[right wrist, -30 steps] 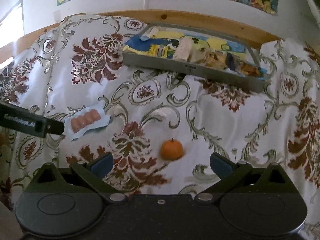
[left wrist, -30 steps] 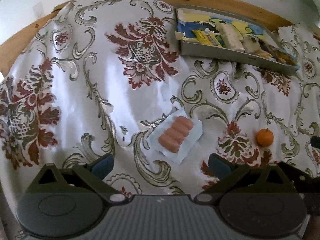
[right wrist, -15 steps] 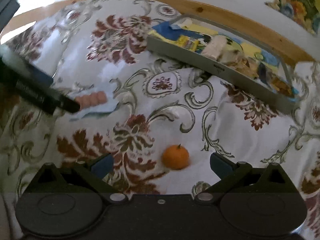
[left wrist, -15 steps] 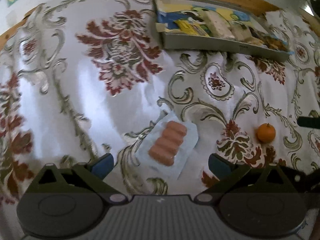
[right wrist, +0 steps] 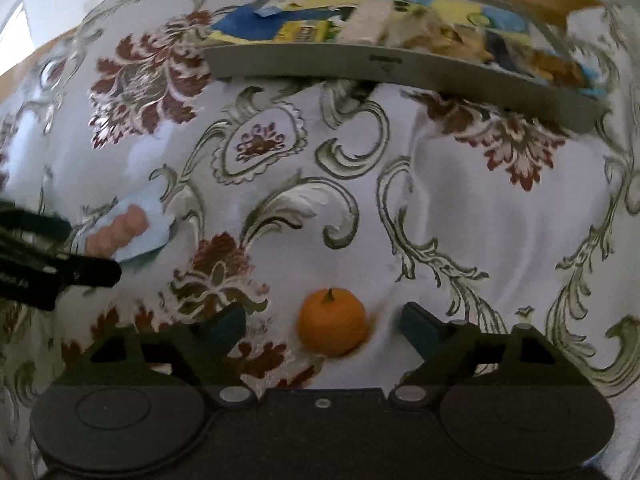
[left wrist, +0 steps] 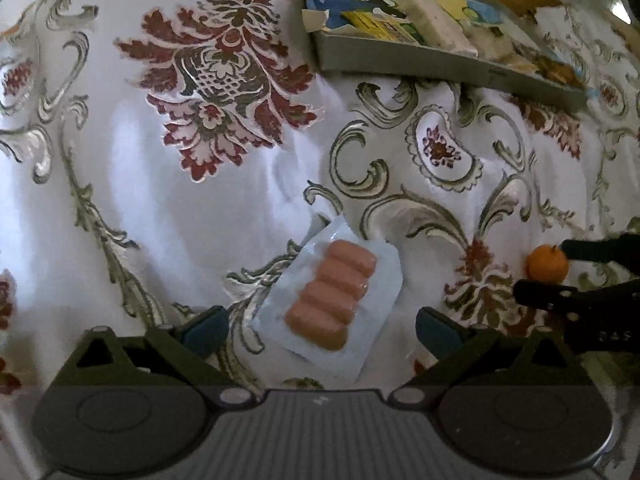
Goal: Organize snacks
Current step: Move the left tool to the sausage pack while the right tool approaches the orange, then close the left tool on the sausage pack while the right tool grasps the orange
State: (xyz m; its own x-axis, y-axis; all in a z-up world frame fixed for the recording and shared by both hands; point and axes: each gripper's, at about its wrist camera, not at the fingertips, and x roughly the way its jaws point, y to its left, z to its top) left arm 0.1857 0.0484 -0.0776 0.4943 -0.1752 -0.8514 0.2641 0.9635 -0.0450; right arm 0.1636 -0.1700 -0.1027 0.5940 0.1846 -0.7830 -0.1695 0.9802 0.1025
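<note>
Since 1 second ago we have closed in: our left gripper (left wrist: 320,326), jaws spread, straddles the sausage pack (left wrist: 334,300), while our right gripper (right wrist: 323,326), also spread, brackets the mandarin (right wrist: 332,320), both bound for the far snack tray (right wrist: 400,68).

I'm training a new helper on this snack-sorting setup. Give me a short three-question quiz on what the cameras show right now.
1. True or false: the orange lies between the open fingers of the right claw.
2. What lies in front of the left claw: A) the sausage pack, B) the orange?
3. Where do the other snacks sit?

Key: 1 true; 2 A; 3 in the grey tray at the far edge of the tablecloth.
</note>
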